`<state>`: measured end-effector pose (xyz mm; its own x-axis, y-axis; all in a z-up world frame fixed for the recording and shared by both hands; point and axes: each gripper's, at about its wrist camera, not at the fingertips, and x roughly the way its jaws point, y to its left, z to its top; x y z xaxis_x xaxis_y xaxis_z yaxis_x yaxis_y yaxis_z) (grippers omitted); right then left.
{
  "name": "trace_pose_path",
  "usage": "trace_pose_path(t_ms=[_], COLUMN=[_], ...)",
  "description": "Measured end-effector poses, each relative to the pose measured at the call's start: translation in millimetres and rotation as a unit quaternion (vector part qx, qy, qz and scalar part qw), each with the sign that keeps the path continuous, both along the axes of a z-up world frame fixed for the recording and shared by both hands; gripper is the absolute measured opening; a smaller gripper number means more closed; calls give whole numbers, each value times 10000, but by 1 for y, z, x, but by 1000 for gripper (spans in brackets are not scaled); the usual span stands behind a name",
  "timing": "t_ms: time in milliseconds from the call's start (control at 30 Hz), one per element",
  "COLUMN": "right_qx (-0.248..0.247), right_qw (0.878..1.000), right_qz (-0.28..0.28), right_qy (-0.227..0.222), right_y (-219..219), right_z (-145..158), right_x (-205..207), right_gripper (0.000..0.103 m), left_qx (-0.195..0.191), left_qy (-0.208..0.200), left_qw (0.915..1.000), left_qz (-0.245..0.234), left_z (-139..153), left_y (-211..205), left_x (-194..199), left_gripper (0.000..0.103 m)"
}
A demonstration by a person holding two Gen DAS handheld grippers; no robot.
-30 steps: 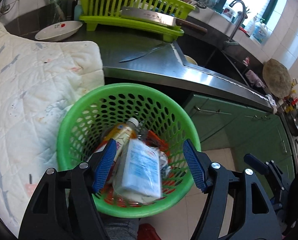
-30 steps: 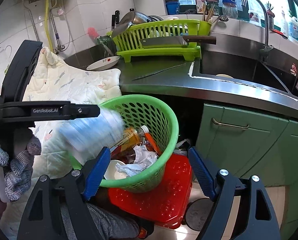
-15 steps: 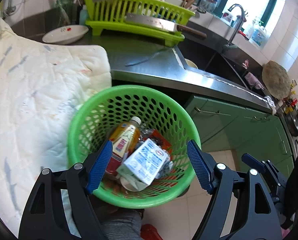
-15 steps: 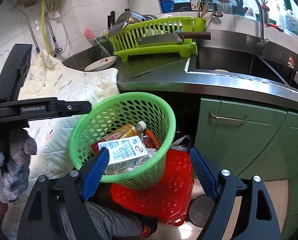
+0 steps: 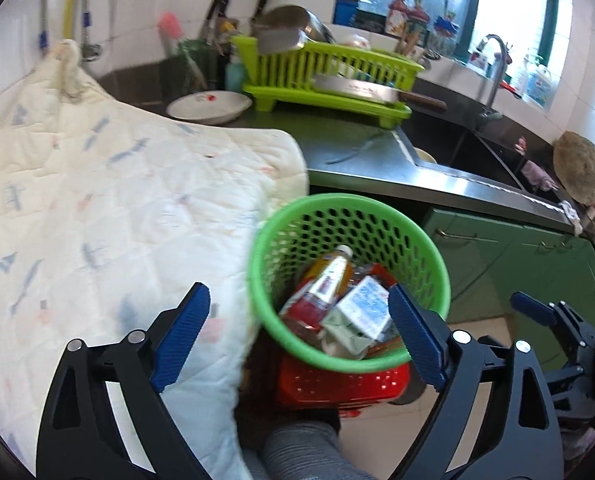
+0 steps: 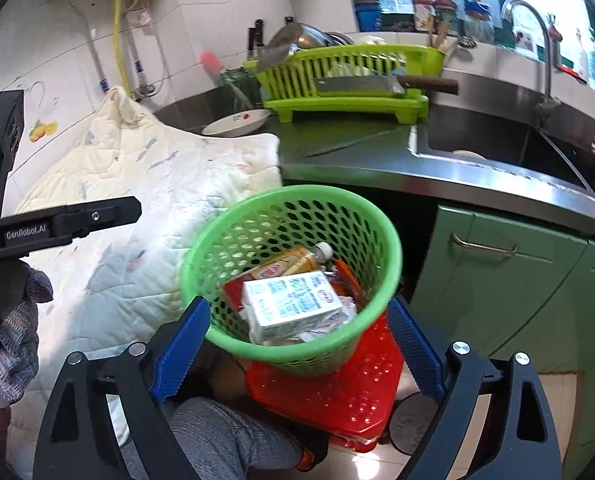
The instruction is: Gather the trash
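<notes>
A green perforated trash basket sits on a red plastic stool. Inside lie a white milk carton, an orange drink bottle and crumpled wrappers. My left gripper is open and empty, above the basket's left rim and the quilt. My right gripper is open and empty, just in front of the basket. The left gripper's body shows at the left edge of the right wrist view.
A cream quilted cloth covers the surface left of the basket. Behind are the dark counter, a lime dish rack with a cleaver, a white bowl, and the sink with faucet. Green cabinets stand right.
The milk carton dropped from my left gripper into the basket and settled on the trash. My left gripper has pulled back and swung left over the quilt. The right gripper stayed open.
</notes>
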<state>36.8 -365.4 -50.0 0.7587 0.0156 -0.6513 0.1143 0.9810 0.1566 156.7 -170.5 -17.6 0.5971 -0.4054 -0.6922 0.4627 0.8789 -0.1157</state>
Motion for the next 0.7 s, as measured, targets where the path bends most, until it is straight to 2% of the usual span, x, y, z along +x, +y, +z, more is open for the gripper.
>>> trace_pose_path(t_ms=[100, 267, 567, 700], right_qx=[-22, -145, -124, -200], right_qw=[9999, 9997, 9992, 9988], right_qz=[102, 202, 340, 423], right_qy=[-5, -62, -139, -163], right_y=[12, 35, 64, 76], right_z=[6, 18, 36, 39], right_x=[0, 0, 3, 1], right_gripper=[89, 90, 92, 93], left_qx=[-1, 126, 49, 170], left_qy=[-114, -526, -608, -792], left_qw=[9998, 9973, 9924, 9892], left_qz=[143, 498, 1070, 1218], left_z=[8, 23, 24, 25], left_y=[20, 54, 109, 125], left_x=[-8, -28, -51, -62], left_gripper=[93, 98, 98, 98])
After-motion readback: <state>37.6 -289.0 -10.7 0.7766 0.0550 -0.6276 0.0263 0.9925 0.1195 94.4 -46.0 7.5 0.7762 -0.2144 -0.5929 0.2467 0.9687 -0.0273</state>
